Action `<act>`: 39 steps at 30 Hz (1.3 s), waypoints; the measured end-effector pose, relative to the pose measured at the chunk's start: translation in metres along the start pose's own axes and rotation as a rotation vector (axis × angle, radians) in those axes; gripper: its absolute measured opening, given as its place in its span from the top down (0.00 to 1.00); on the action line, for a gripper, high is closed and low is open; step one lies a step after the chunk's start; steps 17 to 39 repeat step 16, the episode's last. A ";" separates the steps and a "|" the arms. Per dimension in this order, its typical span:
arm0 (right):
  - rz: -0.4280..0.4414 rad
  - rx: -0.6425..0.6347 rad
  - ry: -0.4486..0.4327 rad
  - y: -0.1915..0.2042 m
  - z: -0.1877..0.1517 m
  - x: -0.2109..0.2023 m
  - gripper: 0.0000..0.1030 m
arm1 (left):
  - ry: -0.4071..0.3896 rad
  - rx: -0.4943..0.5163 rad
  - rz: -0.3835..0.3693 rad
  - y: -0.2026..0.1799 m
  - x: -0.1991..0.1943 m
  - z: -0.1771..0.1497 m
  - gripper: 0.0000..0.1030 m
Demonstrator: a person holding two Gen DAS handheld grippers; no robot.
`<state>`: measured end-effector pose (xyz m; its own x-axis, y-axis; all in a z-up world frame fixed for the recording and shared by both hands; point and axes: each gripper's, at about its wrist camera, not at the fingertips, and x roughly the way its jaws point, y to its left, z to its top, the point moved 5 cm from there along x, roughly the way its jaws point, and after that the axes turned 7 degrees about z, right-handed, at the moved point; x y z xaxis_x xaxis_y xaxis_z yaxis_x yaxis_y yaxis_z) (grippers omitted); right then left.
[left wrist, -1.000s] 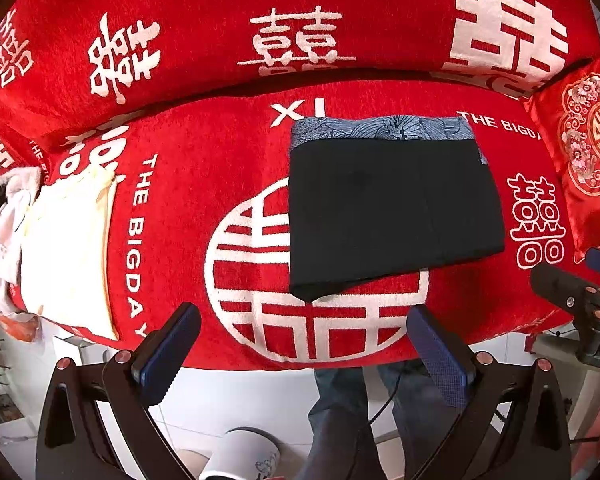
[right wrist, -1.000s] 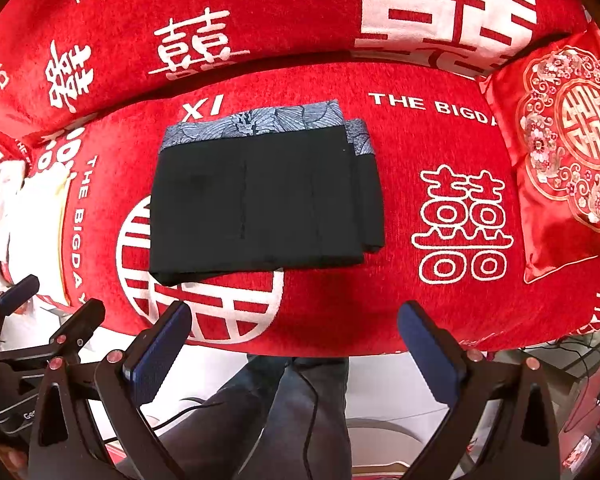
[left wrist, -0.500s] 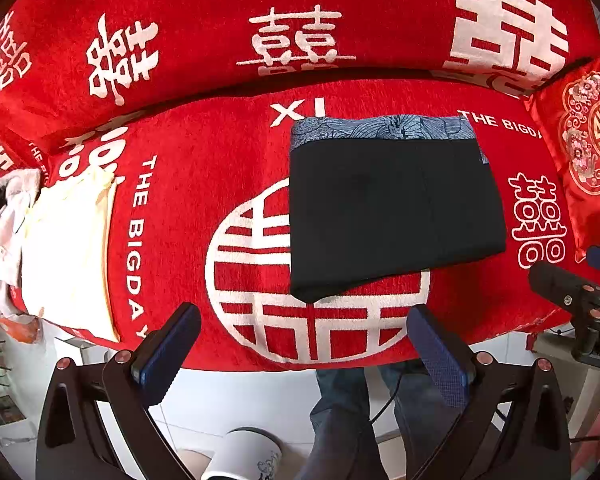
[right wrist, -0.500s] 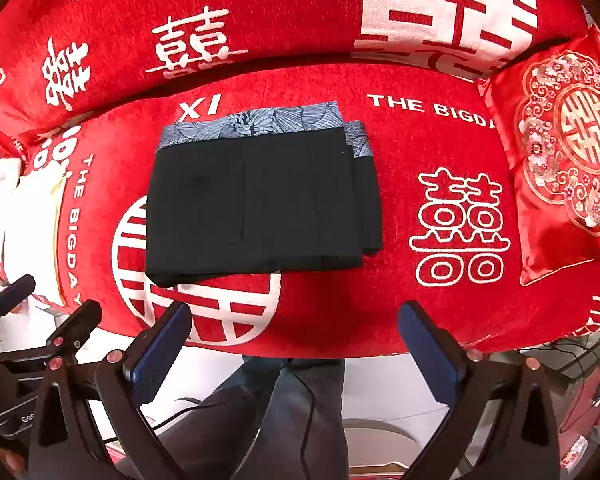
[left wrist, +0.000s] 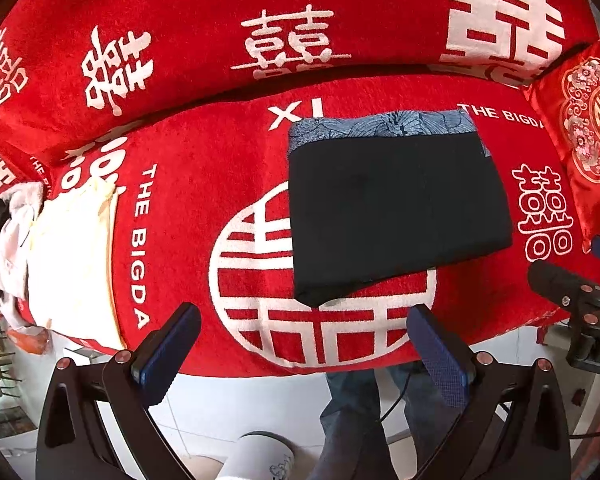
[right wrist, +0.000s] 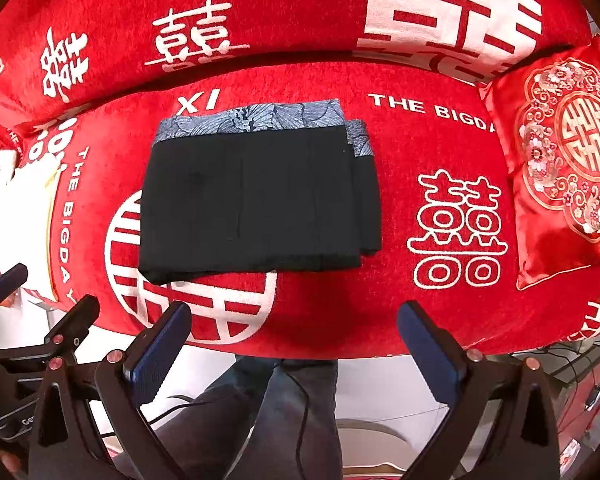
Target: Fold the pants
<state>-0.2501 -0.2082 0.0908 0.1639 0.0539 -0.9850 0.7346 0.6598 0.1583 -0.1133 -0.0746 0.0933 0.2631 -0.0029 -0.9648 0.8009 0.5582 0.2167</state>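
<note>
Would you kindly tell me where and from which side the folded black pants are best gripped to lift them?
I would grip the folded black pants at the stacked right-hand edge, coming in low from the right with the right gripper. The layers lie stepped there, offering a thick bundle the open jaws could likely pinch; the top face is flat and offers nothing.
</note>
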 end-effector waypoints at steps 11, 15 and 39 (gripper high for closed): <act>-0.005 -0.006 0.004 0.000 0.000 0.002 0.00 | -0.002 -0.008 -0.012 -0.002 0.002 -0.001 0.00; -0.006 -0.002 0.005 -0.001 -0.002 0.003 0.00 | -0.020 0.000 -0.016 -0.003 -0.002 0.000 0.00; -0.006 -0.001 0.004 -0.002 -0.003 0.003 0.00 | -0.019 0.005 -0.021 -0.004 -0.002 0.000 0.00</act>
